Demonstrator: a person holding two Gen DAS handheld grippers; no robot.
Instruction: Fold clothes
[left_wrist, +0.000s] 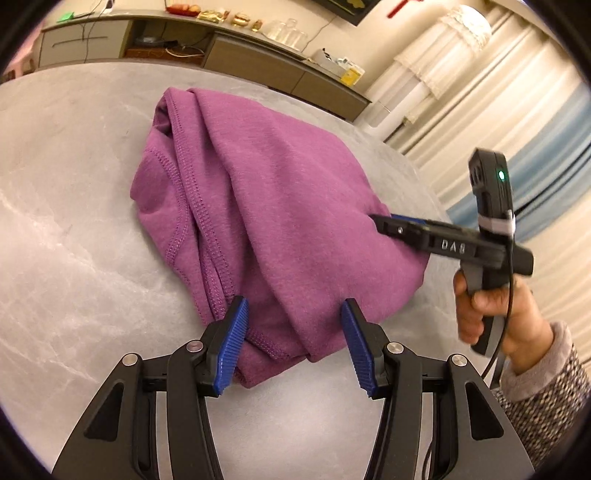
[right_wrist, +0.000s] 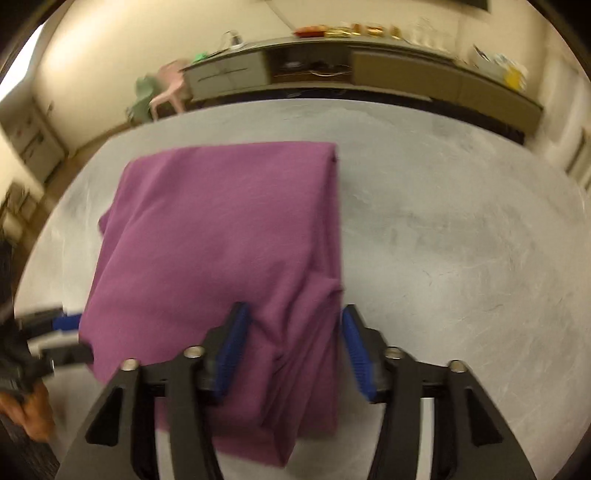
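— Where's the garment (left_wrist: 266, 206)?
— Folded on the table (left_wrist: 74, 258), mid-surface. My left gripper (left_wrist: 291, 343) straddles its near edge, my right gripper (right_wrist: 295, 350) its right-hand corner.
— Behind?
— A sideboard (right_wrist: 406, 74) past the far edge

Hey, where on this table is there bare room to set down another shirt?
Bare table right of the purple garment, out to the far edge. The near side is crowded by both tools, left and right.

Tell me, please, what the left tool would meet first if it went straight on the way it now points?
Most likely the purple garment: its near hem already lies between the left tool's open jaws, with the grey table beneath. Depth is hard to judge through the fisheye.
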